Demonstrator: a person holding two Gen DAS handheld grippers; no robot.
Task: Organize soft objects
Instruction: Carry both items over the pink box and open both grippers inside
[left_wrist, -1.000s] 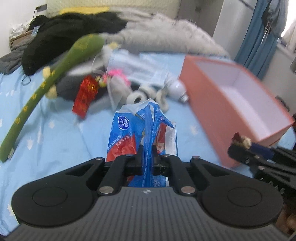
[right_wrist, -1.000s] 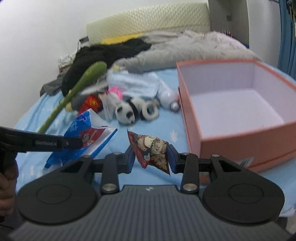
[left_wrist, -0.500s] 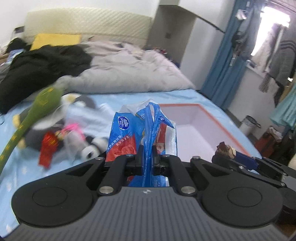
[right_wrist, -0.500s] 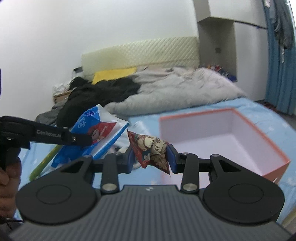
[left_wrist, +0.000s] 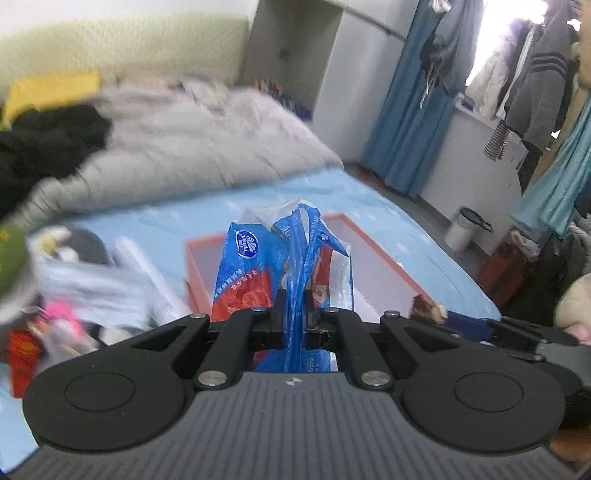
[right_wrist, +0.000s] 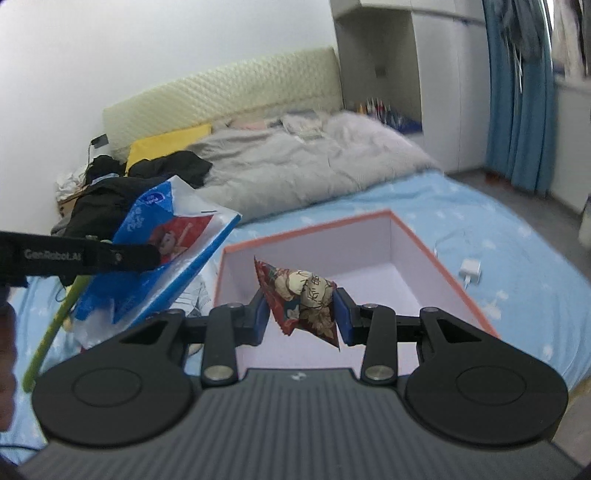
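Orange box (right_wrist: 458, 280) empty inside; snack packet (right_wrist: 301, 295) hangs before it.

Ahead of the tool, a bed (right_wrist: 480, 229) in a pale blue sheet is filling the room, a grey duvet (right_wrist: 295, 166) lying bunched against a cream padded headboard (right_wrist: 221, 99). White walls are rising behind. To the right, blue curtains (left_wrist: 413, 122) are hanging beside a bright window (left_wrist: 498, 33), daylight pouring in over hanging clothes (left_wrist: 535, 85).
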